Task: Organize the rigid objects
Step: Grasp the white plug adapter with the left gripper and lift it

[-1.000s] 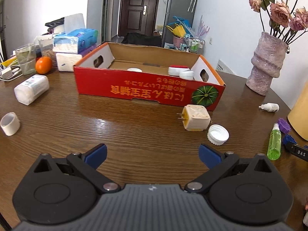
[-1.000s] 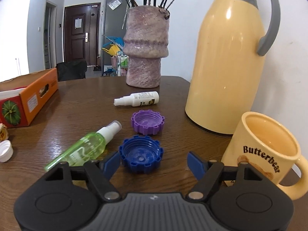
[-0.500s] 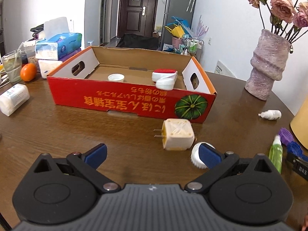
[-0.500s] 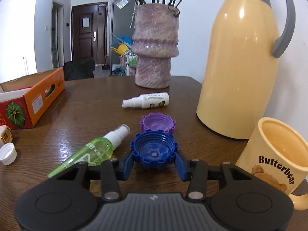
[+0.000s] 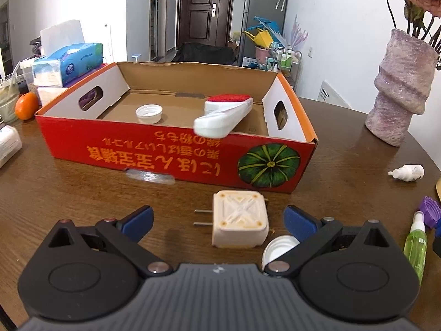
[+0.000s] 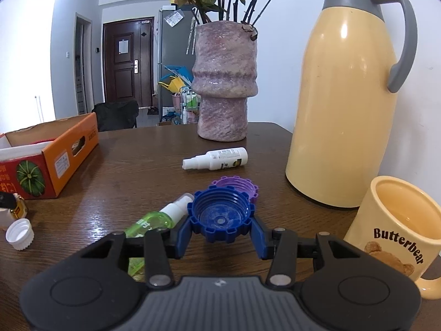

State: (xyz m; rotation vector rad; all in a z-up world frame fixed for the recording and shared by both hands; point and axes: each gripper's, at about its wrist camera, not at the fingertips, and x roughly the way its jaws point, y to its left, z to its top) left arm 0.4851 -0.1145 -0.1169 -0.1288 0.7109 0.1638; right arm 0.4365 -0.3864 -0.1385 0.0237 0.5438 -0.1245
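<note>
My left gripper is open, its fingers on either side of a cream plug adapter that lies on the table before the red cardboard box. A white cap lies by the right finger. The box holds a white cap and a white and red device. My right gripper is shut on a blue bottle cap, lifted a little above the table. A purple cap, a green spray bottle and a white spray bottle lie beyond it.
A pink vase, a yellow thermos and a yellow mug stand at the right. Tissue packs, an orange and a glass stand left of the box. A white cap lies at the left of the right wrist view.
My left gripper moved forward and now straddles the plug adapter. My right gripper closed on the blue cap and raised it a little.
</note>
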